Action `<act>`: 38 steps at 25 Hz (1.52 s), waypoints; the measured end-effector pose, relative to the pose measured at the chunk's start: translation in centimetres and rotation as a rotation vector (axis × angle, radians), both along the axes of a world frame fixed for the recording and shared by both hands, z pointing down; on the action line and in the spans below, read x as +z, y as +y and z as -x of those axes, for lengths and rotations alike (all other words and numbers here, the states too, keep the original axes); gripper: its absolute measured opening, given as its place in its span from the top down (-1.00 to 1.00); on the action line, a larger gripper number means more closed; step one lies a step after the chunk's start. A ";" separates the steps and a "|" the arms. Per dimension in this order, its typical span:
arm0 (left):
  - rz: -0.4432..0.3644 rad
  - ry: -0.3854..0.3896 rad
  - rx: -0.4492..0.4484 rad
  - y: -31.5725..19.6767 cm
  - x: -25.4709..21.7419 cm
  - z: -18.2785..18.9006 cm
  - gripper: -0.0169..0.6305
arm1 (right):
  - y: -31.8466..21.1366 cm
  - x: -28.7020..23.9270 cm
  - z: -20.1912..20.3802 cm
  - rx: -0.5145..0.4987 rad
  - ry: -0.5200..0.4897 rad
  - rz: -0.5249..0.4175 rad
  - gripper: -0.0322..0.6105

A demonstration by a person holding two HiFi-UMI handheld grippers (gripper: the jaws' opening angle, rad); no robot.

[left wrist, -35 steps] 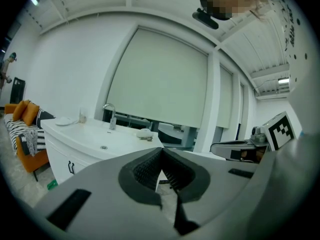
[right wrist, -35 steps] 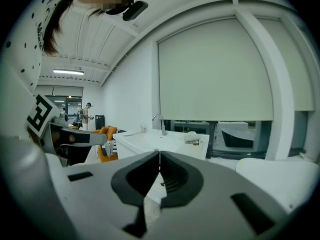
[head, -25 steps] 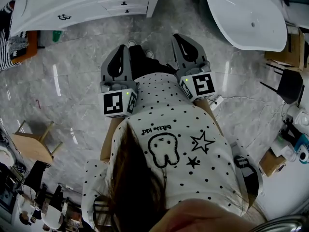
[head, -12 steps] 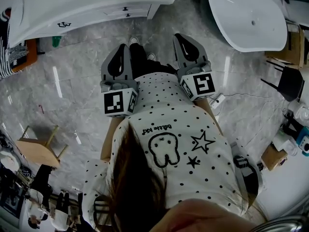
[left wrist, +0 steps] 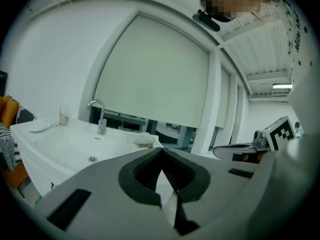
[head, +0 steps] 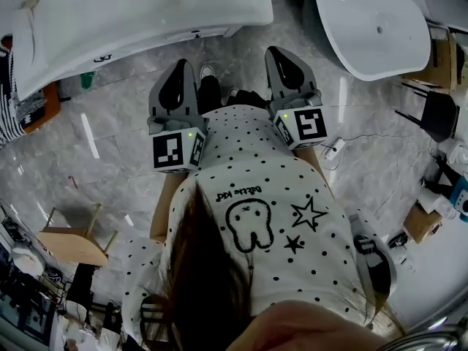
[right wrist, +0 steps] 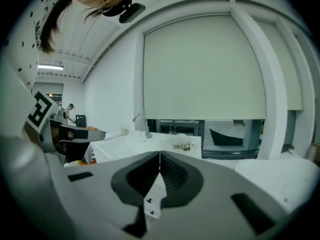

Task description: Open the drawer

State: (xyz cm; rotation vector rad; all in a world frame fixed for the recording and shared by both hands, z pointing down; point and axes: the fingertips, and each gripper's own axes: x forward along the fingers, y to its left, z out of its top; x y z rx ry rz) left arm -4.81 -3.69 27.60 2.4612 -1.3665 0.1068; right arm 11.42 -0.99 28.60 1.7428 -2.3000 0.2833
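left gripper and right gripper are both pressed together, empty. drawer sits in the white vanity ahead, well apart. best, i judge: spread one gripper's jaws, close on the dark handle, pull straight out.

Bright even light, floor glare, fisheye edges.

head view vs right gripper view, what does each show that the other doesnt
Only the head view: the marble floor and a wooden stool, seen from above. Only the right gripper view: the roller blind, and a close look at the right gripper with its jaws pressed together and nothing between them. Both: the white vanity ahead and the left gripper.
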 end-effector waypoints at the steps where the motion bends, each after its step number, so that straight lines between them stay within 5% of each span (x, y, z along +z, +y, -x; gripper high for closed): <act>1: -0.004 -0.001 0.004 -0.5 0.0 0.1 0.94 | -0.4 0.0 0.0 0.005 0.001 -0.001 0.86; 38: -0.025 0.002 -0.096 -4.6 -0.5 -0.3 0.94 | -5.5 -0.5 -1.0 -0.078 0.015 -0.008 0.86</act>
